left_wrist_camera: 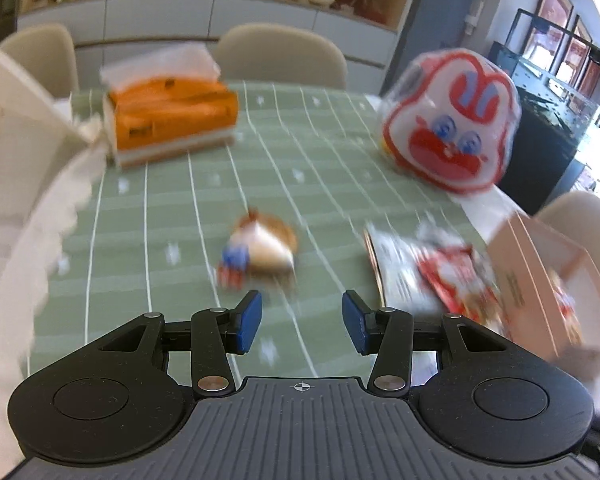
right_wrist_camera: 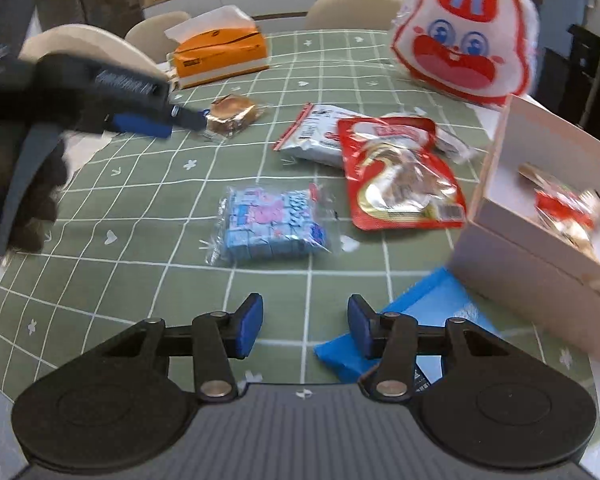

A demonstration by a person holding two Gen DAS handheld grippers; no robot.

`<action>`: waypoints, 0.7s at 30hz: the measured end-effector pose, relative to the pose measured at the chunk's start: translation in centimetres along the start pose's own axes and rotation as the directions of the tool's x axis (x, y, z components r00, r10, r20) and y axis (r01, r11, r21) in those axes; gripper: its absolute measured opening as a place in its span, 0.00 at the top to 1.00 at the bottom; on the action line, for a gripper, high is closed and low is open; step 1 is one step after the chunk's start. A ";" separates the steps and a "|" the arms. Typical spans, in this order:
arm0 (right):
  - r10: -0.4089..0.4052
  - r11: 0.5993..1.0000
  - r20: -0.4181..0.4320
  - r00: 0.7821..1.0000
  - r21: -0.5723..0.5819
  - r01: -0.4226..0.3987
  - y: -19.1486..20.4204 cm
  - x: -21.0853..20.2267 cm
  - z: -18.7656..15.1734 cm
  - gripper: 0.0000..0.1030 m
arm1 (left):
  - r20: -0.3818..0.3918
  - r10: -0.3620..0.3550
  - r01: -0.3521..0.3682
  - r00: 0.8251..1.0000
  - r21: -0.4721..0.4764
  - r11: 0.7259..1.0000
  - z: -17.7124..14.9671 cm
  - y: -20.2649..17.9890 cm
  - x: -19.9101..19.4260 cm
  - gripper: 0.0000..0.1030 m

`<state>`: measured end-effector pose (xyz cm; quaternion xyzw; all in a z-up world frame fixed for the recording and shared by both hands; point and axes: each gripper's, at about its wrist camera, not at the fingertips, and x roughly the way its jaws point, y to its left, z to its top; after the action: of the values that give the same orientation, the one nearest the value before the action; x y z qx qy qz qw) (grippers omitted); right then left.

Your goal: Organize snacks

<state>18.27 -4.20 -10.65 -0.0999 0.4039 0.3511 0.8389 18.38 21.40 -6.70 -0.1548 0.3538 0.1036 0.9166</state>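
Snacks lie scattered on the green checked tablecloth (right_wrist_camera: 148, 208). A small wrapped cake (left_wrist_camera: 260, 248) (right_wrist_camera: 232, 114) lies just ahead of my left gripper (left_wrist_camera: 302, 322) (right_wrist_camera: 194, 117), which is open with nothing between its pads. In the right wrist view a blue candy pack (right_wrist_camera: 268, 220), a red pouch (right_wrist_camera: 400, 176) and a white packet (right_wrist_camera: 320, 132) lie in the middle. My right gripper (right_wrist_camera: 305, 326) is open and empty. A flat blue packet (right_wrist_camera: 424, 308) lies under its right finger. The pale pink box (right_wrist_camera: 540, 248) (left_wrist_camera: 540, 276) at the right holds a red wrapped snack (right_wrist_camera: 568, 208).
A big rabbit-face bag (right_wrist_camera: 468, 36) (left_wrist_camera: 452, 120) stands at the far right of the table. An orange tissue box (right_wrist_camera: 220, 52) (left_wrist_camera: 172, 116) sits at the far left. Beige chairs (left_wrist_camera: 280, 52) line the far side. A white lace-edged sleeve (left_wrist_camera: 24, 208) fills the left wrist view's left edge.
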 end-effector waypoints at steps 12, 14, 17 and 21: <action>-0.060 0.997 0.028 0.998 0.048 0.058 -1.5 -3.8 -1.2 0.54 | -0.074 0.061 -0.055 0.995 0.069 0.996 4.4 2.1 10.2 0.54; -0.056 0.998 0.031 0.998 0.042 0.055 -1.7 -3.8 -1.0 0.54 | -0.073 0.022 -0.015 0.997 0.103 0.995 3.2 2.0 9.1 0.54; -0.043 0.999 0.031 0.999 0.019 0.042 -1.4 -3.0 -0.5 0.54 | -0.080 -0.015 0.027 0.997 0.155 0.987 0.9 1.4 6.6 0.54; -0.007 1.000 0.049 0.999 0.001 0.007 -0.4 -1.1 1.4 0.44 | -0.096 -0.061 0.075 0.993 0.152 0.986 -2.8 1.2 3.2 0.54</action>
<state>18.89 -4.40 -8.96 -0.0923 0.3832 0.3504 0.8496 18.61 21.77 -11.04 -0.0996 0.3968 0.0372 0.9117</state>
